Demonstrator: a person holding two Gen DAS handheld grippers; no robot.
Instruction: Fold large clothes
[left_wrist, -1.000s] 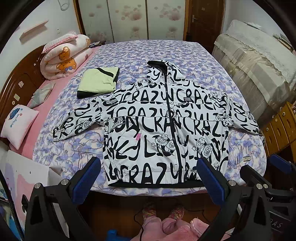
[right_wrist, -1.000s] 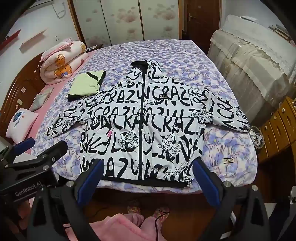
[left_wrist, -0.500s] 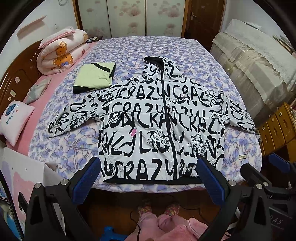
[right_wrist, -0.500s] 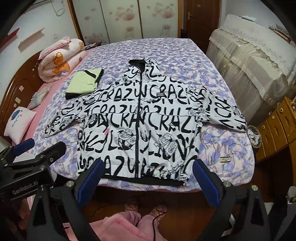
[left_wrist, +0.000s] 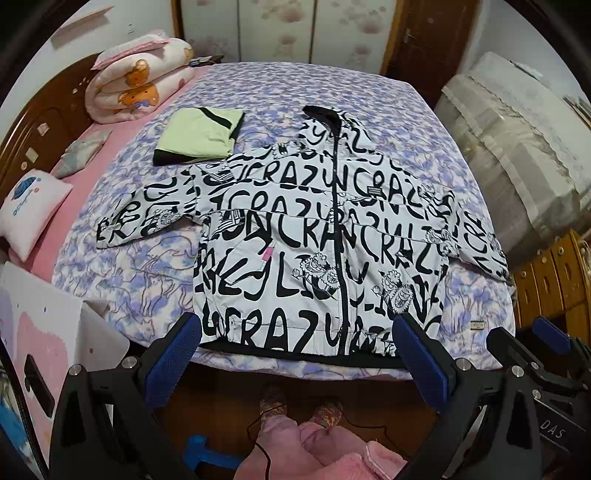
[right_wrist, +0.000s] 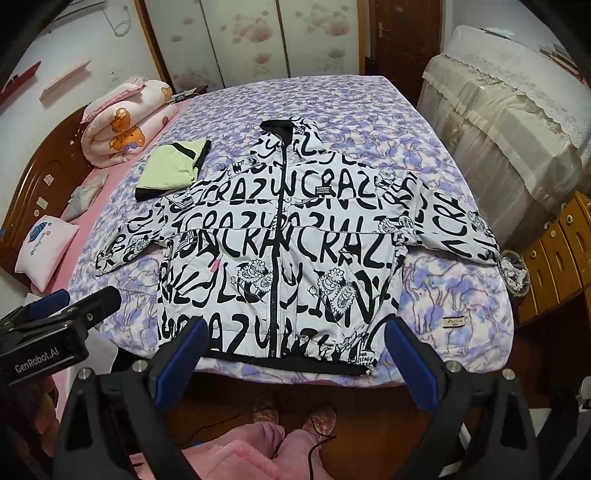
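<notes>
The jacket (left_wrist: 325, 236) lies flat, zipped, sleeves spread, hem at the bed's (left_wrist: 406, 110) near edge. Both the left gripper (left_wrist: 297, 354) and right gripper (right_wrist: 295, 354) gape empty, having drawn slightly back; folding hasn't begun.

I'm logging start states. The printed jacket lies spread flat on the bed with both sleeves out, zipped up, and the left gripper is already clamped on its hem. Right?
Not quite. The left gripper is open and holds nothing; its jaws stand wide apart above the hem, as the left wrist view shows. The rest holds: the jacket lies spread flat on the bed, zipped, both sleeves out.
</notes>
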